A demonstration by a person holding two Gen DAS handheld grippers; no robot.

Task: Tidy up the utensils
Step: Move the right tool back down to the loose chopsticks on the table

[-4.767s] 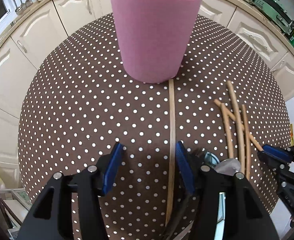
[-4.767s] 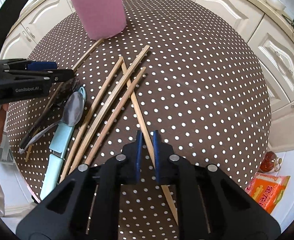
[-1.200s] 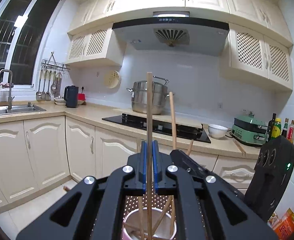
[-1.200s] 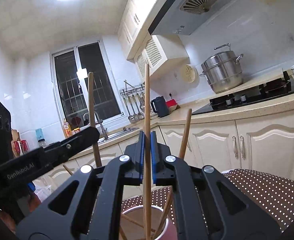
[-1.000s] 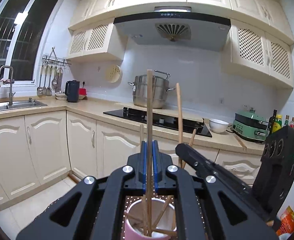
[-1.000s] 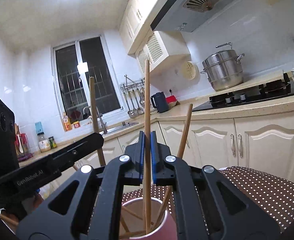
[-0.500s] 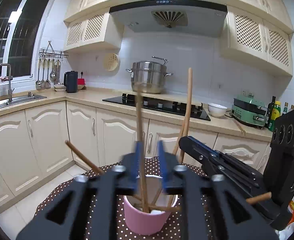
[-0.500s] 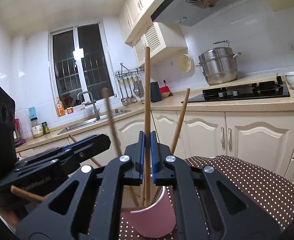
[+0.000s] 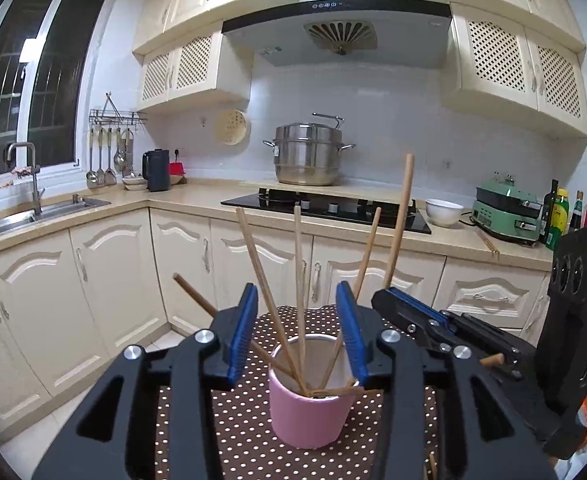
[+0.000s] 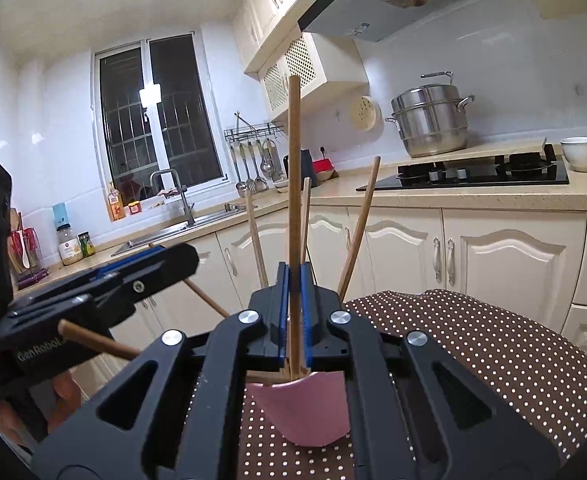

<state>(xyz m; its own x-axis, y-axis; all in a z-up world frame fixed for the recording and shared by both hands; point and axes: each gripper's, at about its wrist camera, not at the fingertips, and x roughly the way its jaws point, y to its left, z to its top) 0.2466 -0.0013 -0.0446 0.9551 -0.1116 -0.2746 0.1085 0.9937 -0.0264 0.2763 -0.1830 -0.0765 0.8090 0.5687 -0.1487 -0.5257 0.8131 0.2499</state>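
One chopstick [image 10: 294, 200] is standing clamped upright in my right gripper [image 10: 294, 312] over the pink cup [image 10: 309, 412] | left gripper [image 9: 299, 332] is opening, gripping nothing | I'm judging the stick light, stiff, slick; pinching mid-shaft.

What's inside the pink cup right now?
Several wooden chopsticks stand and lean inside the pink cup; some lie across its rim. Its bottom is hidden by the wall, so nothing else can be confirmed.
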